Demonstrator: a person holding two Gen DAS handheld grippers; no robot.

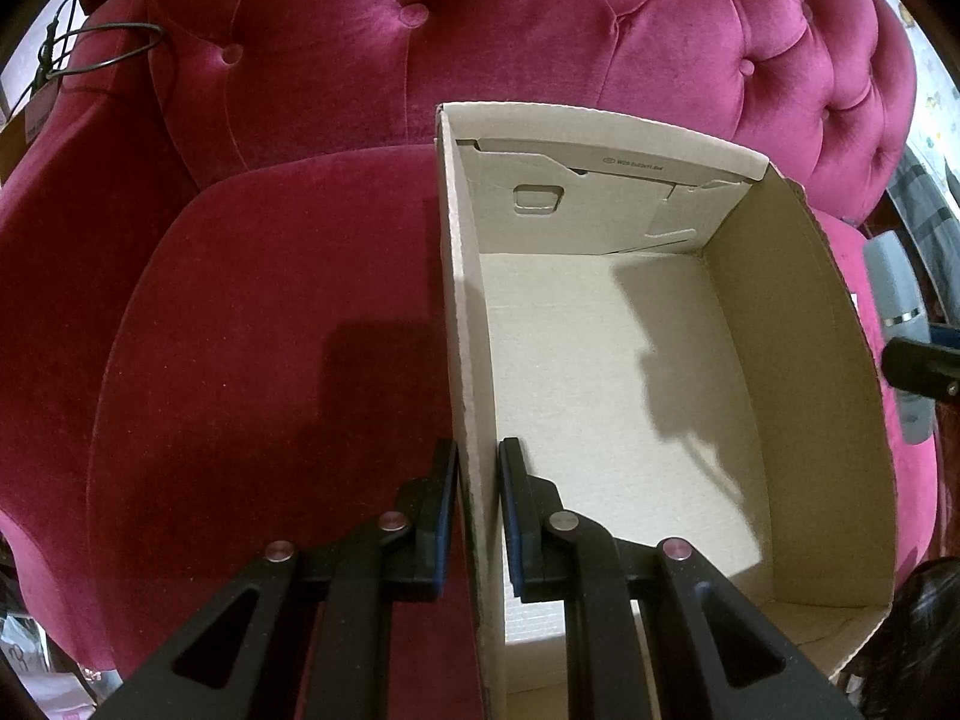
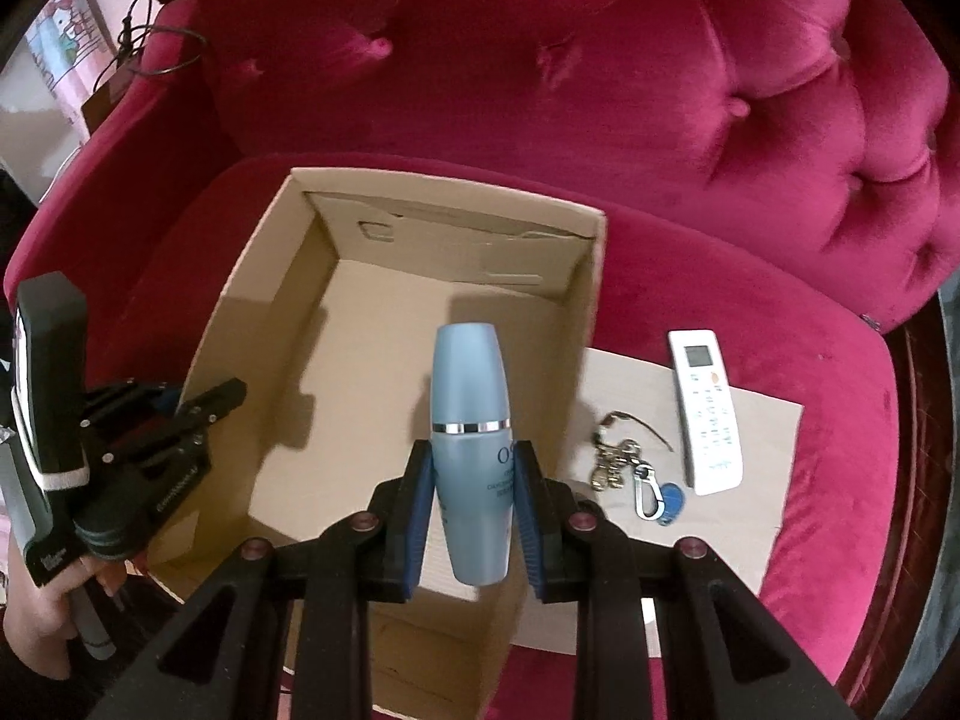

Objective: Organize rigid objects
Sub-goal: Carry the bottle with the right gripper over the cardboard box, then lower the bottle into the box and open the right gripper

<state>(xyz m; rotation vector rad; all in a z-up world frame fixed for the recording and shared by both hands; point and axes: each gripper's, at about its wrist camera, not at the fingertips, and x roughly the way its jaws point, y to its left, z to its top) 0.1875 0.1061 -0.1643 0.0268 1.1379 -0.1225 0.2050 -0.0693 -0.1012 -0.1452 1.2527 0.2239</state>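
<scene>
**Bottle over box, wall pinned**

Left gripper (image 1: 478,504) clamped on left wall of cardboard box (image 1: 462,312), one finger outside, one inside. Likely there to pin the light box steady on the soft red armchair (image 1: 270,312) seat during drops. Box floor bare in both views, nothing loaded.

Right gripper (image 2: 472,516) clamped on lower body of blue bottle (image 2: 471,420), fingers (image 2: 420,510) pressing both sides, cap end pointing away from camera. Bottle hanging above box interior, near right wall, not touching floor or walls as far as visible. Probably mid-carry toward a drop inside; held below the silver band, so should lie down flat once released.

Outside box, just right of its right wall: flat cardboard sheet (image 2: 774,438) on seat, carrying white remote (image 2: 708,408) and bunch of keys (image 2: 630,468) with blue tag. Both well clear of bottle, presumably next to go in.

Beside box on its left in right wrist view: left gripper body and a hand (image 2: 36,618) on its handle. Left fingers occupy that wall, so left edge of box less free for placing; middle and right side open. Right wall close to bottle, could be clipped on the way down. Dark cable (image 2: 162,48) on armrest beyond box, out of the way.
</scene>
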